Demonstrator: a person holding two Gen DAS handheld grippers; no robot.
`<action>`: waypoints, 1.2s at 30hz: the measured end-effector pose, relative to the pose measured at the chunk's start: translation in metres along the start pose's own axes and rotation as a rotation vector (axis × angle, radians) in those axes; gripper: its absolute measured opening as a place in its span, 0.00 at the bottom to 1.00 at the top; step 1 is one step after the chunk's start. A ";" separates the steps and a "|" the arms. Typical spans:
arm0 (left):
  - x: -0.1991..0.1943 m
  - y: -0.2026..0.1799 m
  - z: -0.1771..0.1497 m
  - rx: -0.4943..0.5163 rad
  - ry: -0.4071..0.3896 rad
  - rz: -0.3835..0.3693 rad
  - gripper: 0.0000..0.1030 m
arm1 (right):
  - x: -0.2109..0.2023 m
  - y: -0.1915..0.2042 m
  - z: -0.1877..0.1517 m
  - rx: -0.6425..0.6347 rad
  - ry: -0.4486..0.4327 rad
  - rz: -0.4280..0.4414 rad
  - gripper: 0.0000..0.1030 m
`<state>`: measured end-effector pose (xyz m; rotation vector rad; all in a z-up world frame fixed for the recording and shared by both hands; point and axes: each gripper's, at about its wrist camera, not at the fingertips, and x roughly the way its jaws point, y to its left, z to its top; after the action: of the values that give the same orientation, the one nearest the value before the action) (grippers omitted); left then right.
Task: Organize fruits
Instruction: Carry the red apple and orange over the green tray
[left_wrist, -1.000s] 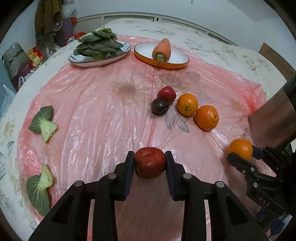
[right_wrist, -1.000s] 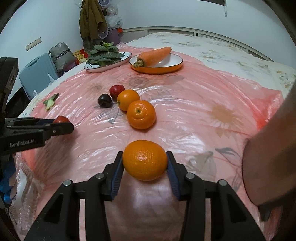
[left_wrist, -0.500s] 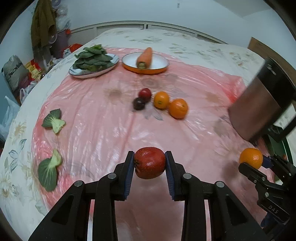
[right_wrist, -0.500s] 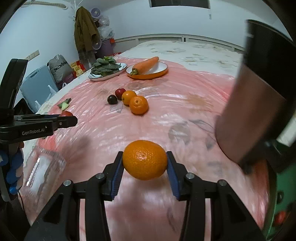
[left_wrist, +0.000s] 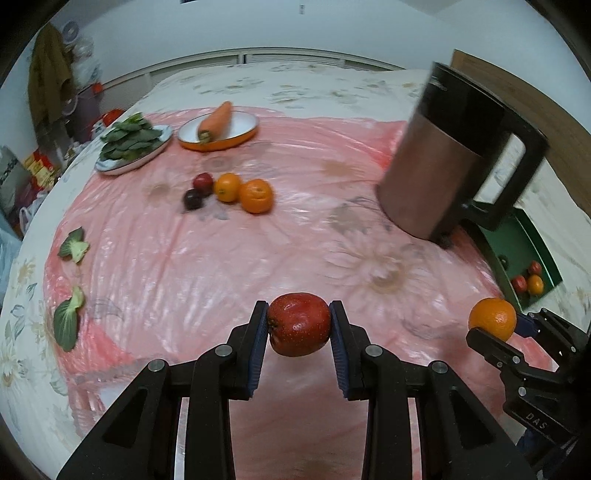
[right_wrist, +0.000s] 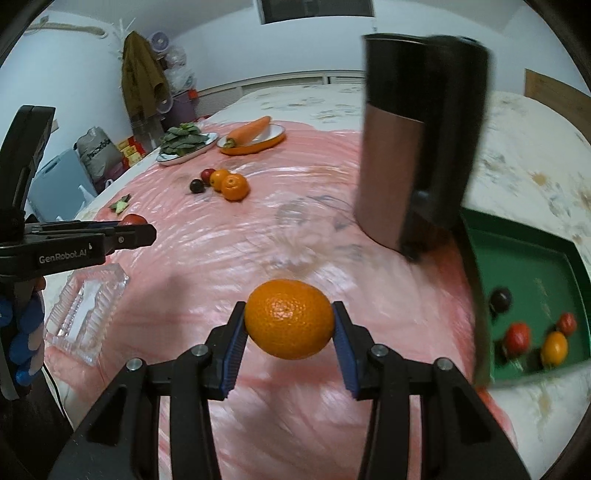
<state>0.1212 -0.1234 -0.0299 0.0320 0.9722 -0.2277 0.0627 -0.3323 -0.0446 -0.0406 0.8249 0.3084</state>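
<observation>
My left gripper (left_wrist: 298, 325) is shut on a red apple (left_wrist: 298, 324), held above the pink plastic sheet (left_wrist: 184, 266). My right gripper (right_wrist: 289, 324) is shut on an orange (right_wrist: 289, 324); the left wrist view shows that orange (left_wrist: 492, 319) low on the right. A green tray (right_wrist: 524, 251) lies at the right edge and holds several small fruits (right_wrist: 517, 336). Farther back on the sheet sit two oranges (left_wrist: 255, 195), a red fruit (left_wrist: 202, 181) and a dark plum (left_wrist: 193, 199) in a cluster.
A tall brown and black kettle (left_wrist: 443, 158) stands beside the tray. A plate of greens (left_wrist: 133, 142) and an orange dish with a carrot (left_wrist: 218, 127) sit at the back. Two leaf pieces (left_wrist: 68, 319) lie left. A clear glass dish (right_wrist: 86, 314) rests near the left gripper.
Both grippers have drawn back and risen with their fruits, and the views swung right. The fruit cluster looks farther off, and the kettle and green tray have come into view.
</observation>
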 end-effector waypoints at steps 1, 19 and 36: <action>-0.001 -0.006 -0.001 0.009 0.001 -0.004 0.27 | -0.003 -0.004 -0.003 0.007 -0.002 -0.006 0.53; 0.001 -0.129 -0.003 0.180 0.009 -0.127 0.27 | -0.061 -0.121 -0.046 0.198 -0.065 -0.196 0.53; 0.030 -0.246 0.023 0.321 0.007 -0.264 0.27 | -0.085 -0.225 -0.057 0.319 -0.120 -0.336 0.53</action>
<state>0.1051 -0.3719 -0.0234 0.1990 0.9383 -0.6257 0.0323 -0.5772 -0.0401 0.1352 0.7256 -0.1379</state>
